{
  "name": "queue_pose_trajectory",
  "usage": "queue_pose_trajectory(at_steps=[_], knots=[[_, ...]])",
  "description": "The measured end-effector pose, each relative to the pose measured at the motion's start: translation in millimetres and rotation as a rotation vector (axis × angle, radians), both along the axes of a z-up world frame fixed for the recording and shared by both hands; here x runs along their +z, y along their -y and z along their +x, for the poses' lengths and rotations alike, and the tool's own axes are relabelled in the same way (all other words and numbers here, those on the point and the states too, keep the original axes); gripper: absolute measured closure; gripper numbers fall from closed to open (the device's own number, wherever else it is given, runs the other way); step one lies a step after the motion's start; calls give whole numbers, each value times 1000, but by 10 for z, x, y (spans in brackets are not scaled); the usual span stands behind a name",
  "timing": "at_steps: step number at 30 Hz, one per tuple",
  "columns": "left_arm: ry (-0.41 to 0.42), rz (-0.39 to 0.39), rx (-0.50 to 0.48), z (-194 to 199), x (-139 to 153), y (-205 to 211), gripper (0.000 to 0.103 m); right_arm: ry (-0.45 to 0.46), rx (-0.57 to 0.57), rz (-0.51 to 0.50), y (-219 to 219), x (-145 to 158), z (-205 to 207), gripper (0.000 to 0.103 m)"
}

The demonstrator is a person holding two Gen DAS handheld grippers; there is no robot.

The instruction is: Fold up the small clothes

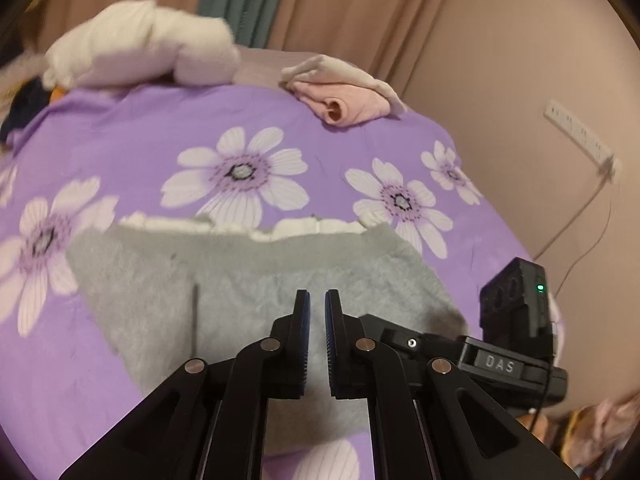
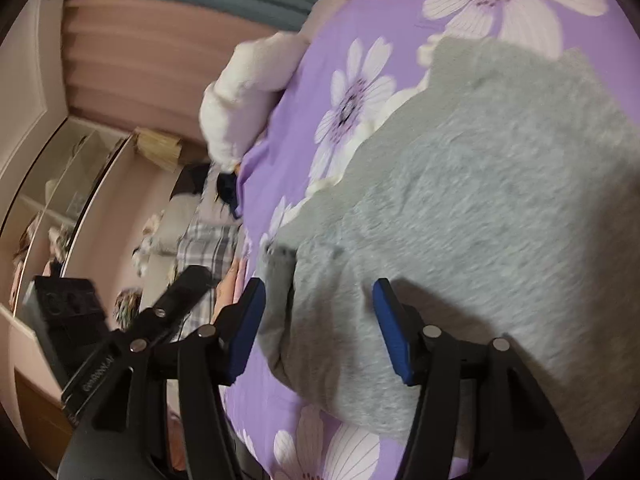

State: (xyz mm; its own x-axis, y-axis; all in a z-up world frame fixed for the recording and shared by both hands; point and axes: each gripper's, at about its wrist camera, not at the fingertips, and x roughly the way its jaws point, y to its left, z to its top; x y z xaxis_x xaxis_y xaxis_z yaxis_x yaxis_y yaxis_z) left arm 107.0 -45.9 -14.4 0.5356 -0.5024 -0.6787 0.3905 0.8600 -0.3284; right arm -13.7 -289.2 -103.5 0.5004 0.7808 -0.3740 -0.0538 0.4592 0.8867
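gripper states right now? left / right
Left gripper: shut, holding nothing, above the grey fleece garment.
Right gripper: open, garment edge between the pads, not pinched.

Three garments [image 1: 256, 280] – two claws [image 1: 316, 300]

Power strip [image 1: 580, 138] on wall; curtains [image 1: 340, 12] behind.

From the left wrist we look forward and down, from near, over the grey fluffy garment [image 1: 256, 280] on the purple flowered bedsheet [image 1: 140, 140] toward the curtains. The right wrist view is rolled sideways and very close. Both views share this garment [image 2: 480, 200] and sheet [image 2: 304, 80].
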Motion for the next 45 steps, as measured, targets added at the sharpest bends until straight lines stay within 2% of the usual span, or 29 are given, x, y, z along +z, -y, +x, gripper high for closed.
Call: queue_pose_trajectory(at_steps=[4,5,6,8,12,15,18,24,27,28,29,31,34,36,40,43,45], knots=[[-45,-40,109,-121,-45,-563,93,19,47,-68,-181,20,-10,44],[-72,-56,143,-165,-86,-750,85,19,47,-70,-158,-1,-10,44],[-93,-68,168,-207,-123,-890,70,18,45,-70,-178,-7,-15,44],[-140,-104,238,-283,-233,-1204,50,14,40,-68,-177,-37,57,43],[-222,-172,321,-293,-481,-1498,48,7,35,-44,-215,-31,54,42],[-262,-238,317,-220,-620,-1483,48,21,88,-22,-422,54,90,42],[-268,-248,304,-163,-674,-1391,48,52,161,-29,-686,114,196,42],[-277,-238,269,-141,-710,-1302,48,43,262,-113,-1326,147,602,42],[-305,-246,266,-184,-781,-1360,48,-2,270,-164,-1558,105,874,44],[-312,-247,268,-198,-800,-1381,48,-18,271,-178,-1615,87,944,49],[-319,-248,267,-220,-818,-1404,48,-27,275,-192,-1659,80,994,63],[-324,-246,269,-263,-833,-1438,48,-15,277,-235,-1712,126,1021,82],[-330,-245,266,-325,-832,-1480,48,76,217,-257,-1564,384,921,87],[-334,-252,259,-355,-821,-1486,48,142,157,-235,-1331,621,799,87],[-325,-247,225,-431,-765,-1421,48,311,10,-275,-766,1150,395,88],[-319,-248,202,-458,-725,-1333,48,376,-107,-315,-333,1334,93,88],[-322,-250,188,-477,-719,-1291,48,397,-194,-353,24,1325,-150,88]])
